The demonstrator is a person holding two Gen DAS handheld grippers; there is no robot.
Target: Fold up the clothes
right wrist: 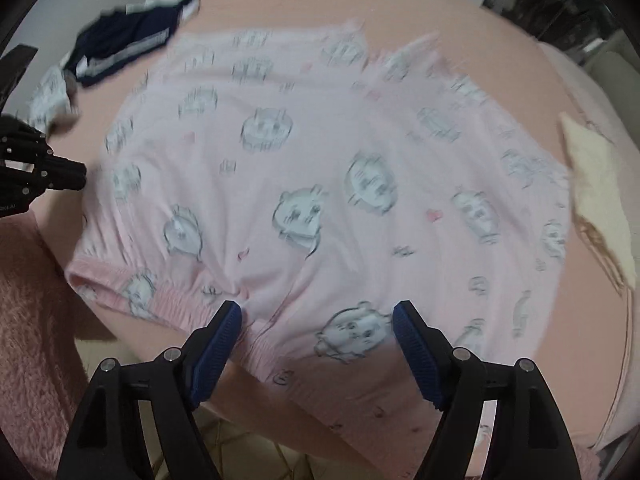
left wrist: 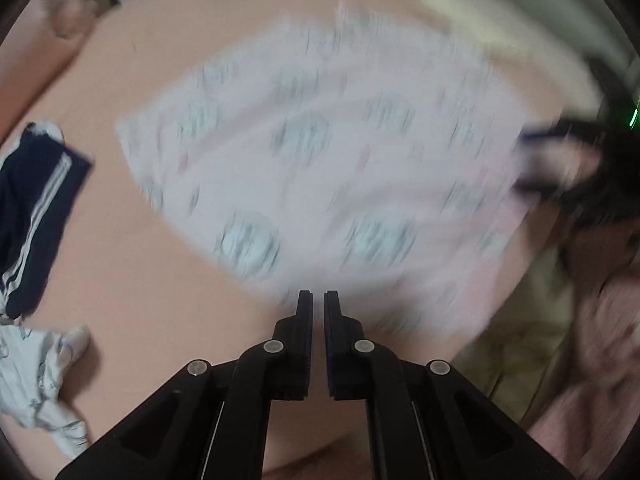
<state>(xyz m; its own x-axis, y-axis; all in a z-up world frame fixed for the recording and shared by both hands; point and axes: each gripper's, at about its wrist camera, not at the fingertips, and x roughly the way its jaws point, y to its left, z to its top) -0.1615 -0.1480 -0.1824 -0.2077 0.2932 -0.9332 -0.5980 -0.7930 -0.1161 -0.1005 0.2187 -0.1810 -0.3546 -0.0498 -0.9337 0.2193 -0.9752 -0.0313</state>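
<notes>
No lettering, label or number can be read anywhere (both views are blurred).

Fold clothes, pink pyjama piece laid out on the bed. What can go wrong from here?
1. The right gripper hangs open over the pink garment's elastic waistband; closing there may pinch one layer only, so the fold skews.
2. The left gripper is shut and holds nothing, leaving that side unheld.
3. The navy striped garment lies close to the far edge; a fold that way may land on it.
</notes>
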